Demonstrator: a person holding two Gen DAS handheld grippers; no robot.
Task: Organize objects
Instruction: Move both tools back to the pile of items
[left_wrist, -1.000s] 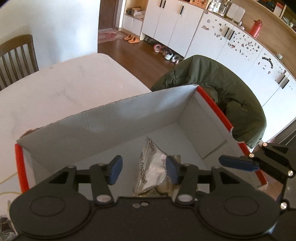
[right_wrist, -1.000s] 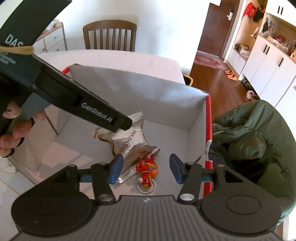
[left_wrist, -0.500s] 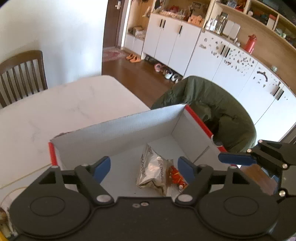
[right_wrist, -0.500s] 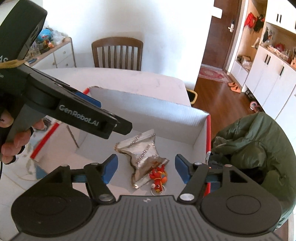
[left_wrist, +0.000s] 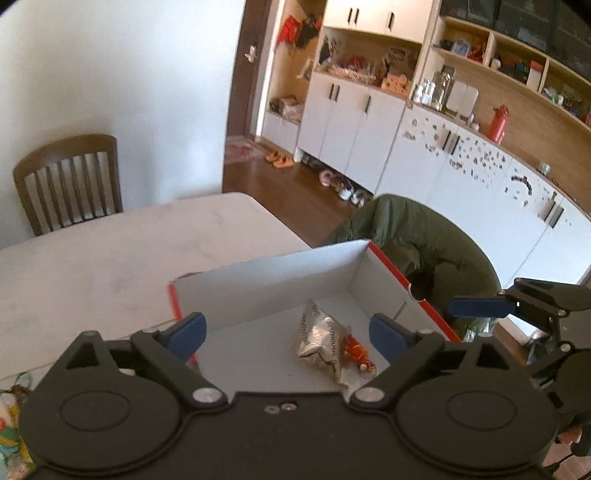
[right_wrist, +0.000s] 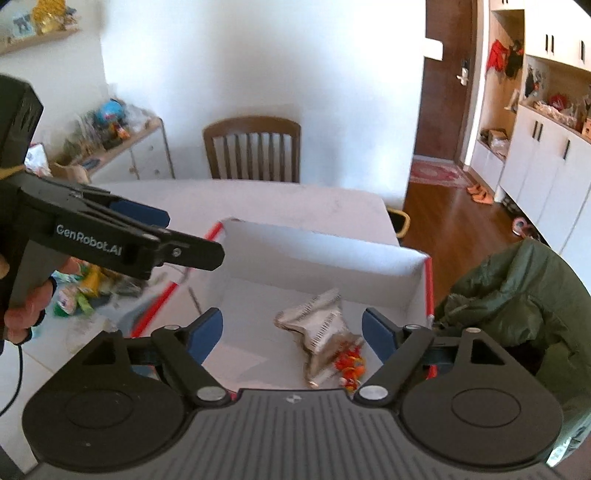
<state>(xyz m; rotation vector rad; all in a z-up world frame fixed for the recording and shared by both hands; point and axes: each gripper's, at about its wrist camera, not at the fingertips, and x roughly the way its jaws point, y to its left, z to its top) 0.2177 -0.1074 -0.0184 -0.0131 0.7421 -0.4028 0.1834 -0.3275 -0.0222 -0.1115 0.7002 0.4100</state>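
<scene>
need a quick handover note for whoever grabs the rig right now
Left hand-held gripper: open, empty, above the box.
Right hand-held gripper: open, empty, above the box.
In the white box: a silver snack packet and a red toy keychain beside it.
Done: those two are boxed.
Left: colourful items on the table by the box's left side, blurred; probably next to go in.

Packet (left_wrist: 320, 341) and toy (left_wrist: 355, 350) lie touching in box (left_wrist: 258, 282).
</scene>
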